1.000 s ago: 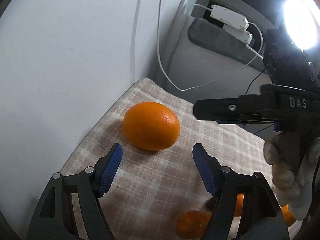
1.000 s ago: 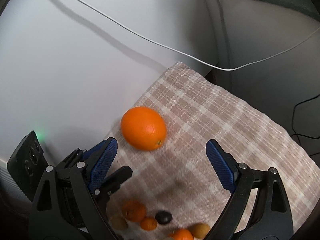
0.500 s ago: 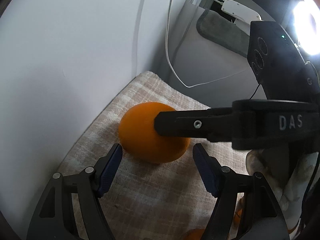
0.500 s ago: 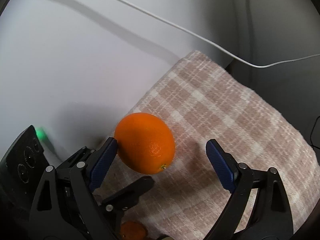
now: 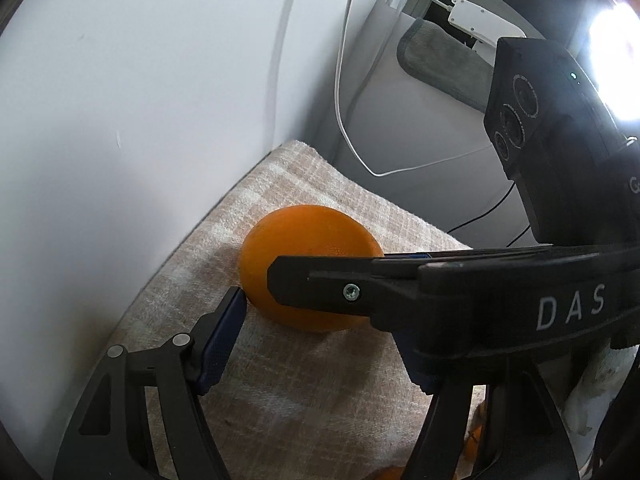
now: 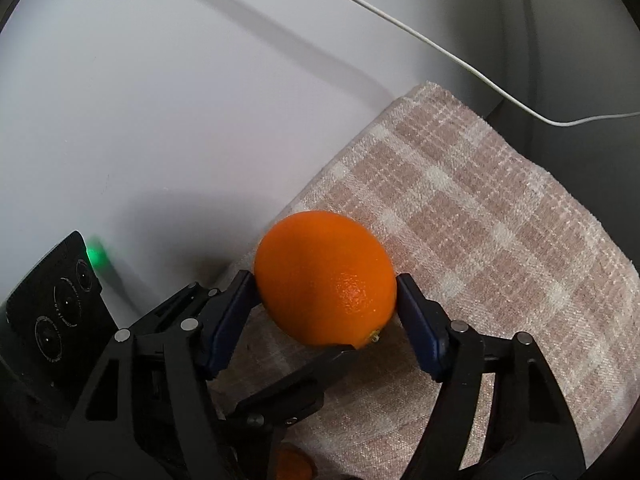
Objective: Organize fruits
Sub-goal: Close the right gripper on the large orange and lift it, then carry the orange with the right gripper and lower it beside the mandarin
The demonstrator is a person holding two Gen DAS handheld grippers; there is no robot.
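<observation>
While closing, right hand-held gripper (image 6: 326,300): blue pads touching both sides of the large orange (image 6: 326,278), fruit squarely between them, resting on the beige checked cloth (image 6: 500,220) close to its near-wall edge. Left pad against the orange's left flank, right pad against its right flank; no gap visible on either side.

Left hand-held gripper (image 5: 320,332): partly open, nothing gripped. Left pad tip just at the lower left of the same orange (image 5: 308,240), touching or nearly so, hard to tell which; right finger mostly hidden behind the black finger of the right tool crossing in front, marked "DAS".

Orange upright-ish on the cloth (image 5: 320,380), stem dimple toward the right wrist camera, just beside the white wall (image 5: 140,100). Smaller orange fruit (image 6: 294,464) peeking at the bottom edge, under the tools, well short of the big one. White cable (image 5: 340,80) hanging down the wall beyond the cloth's far corner. Pale glove (image 5: 592,392) visible at lower right, beneath the crossing tool.
</observation>
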